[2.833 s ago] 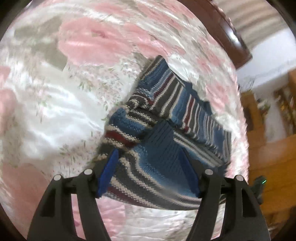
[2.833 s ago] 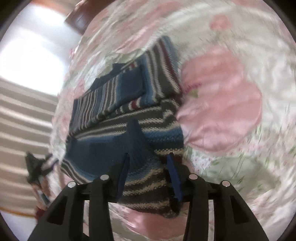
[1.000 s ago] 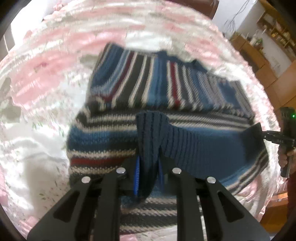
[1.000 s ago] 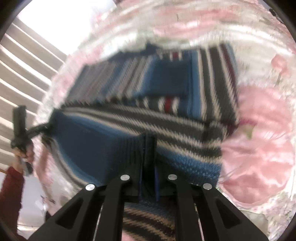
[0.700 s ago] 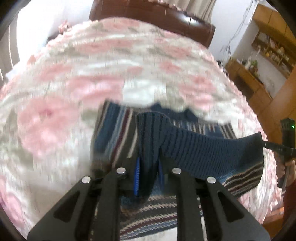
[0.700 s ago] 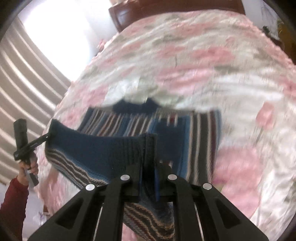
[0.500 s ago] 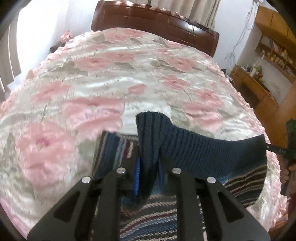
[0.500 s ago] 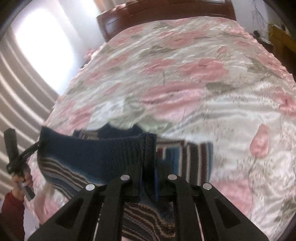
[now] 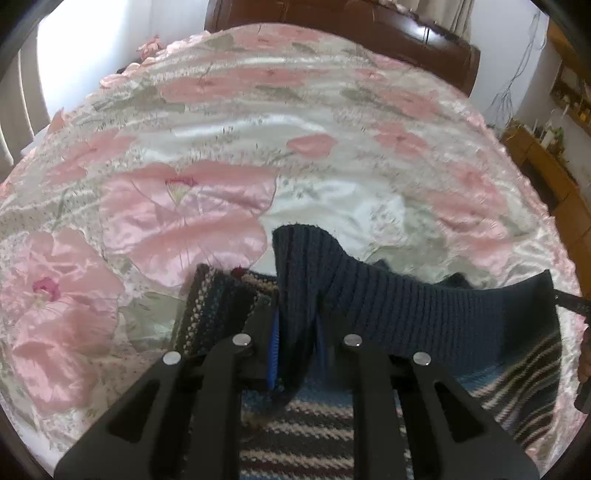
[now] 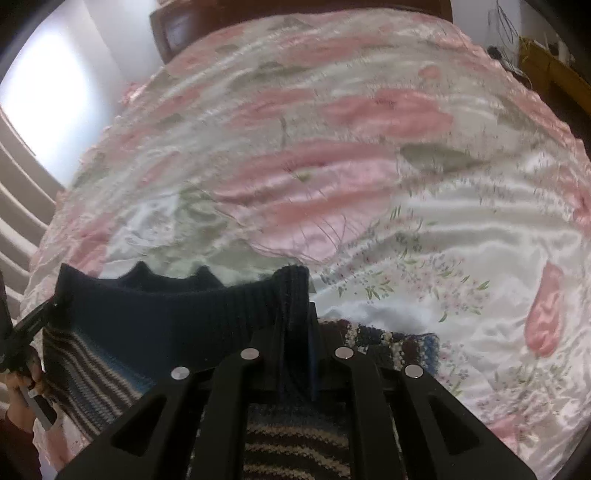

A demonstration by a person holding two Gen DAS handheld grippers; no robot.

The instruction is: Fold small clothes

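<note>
Two grippers, each clamped on the navy ribbed hem of one striped knit sweater (image 9: 424,317). Left gripper (image 9: 295,347): jaws closed tight on a bunched fold of hem at the sweater's left corner; blue pad visible against the knit on the inner face of the left finger. Right gripper (image 10: 295,354): jaws likewise pinched shut on the hem's opposite corner, fabric standing up between the fingers. Hem stretched in a shallow sagging band between the two grips, held up off the rest of the sweater; in the left wrist view the band runs away to the right of the left gripper, where the tip of the other tool just shows at frame edge. Striped body (blue, cream, dark, some maroon) hangs and lies beneath the hem, below and to both sides of each gripper. Sweater lies on the near part of a satin bedspread (image 9: 207,218) with large pink flowers; bedspread extends well beyond the sweater to a dark wooden headboard (image 9: 369,22). Right wrist view: a hand (image 10: 22,391) with a dark red sleeve holds the left tool, left of the sweater. Wooden furniture (image 9: 546,170) right of the bed, detail unclear.
</note>
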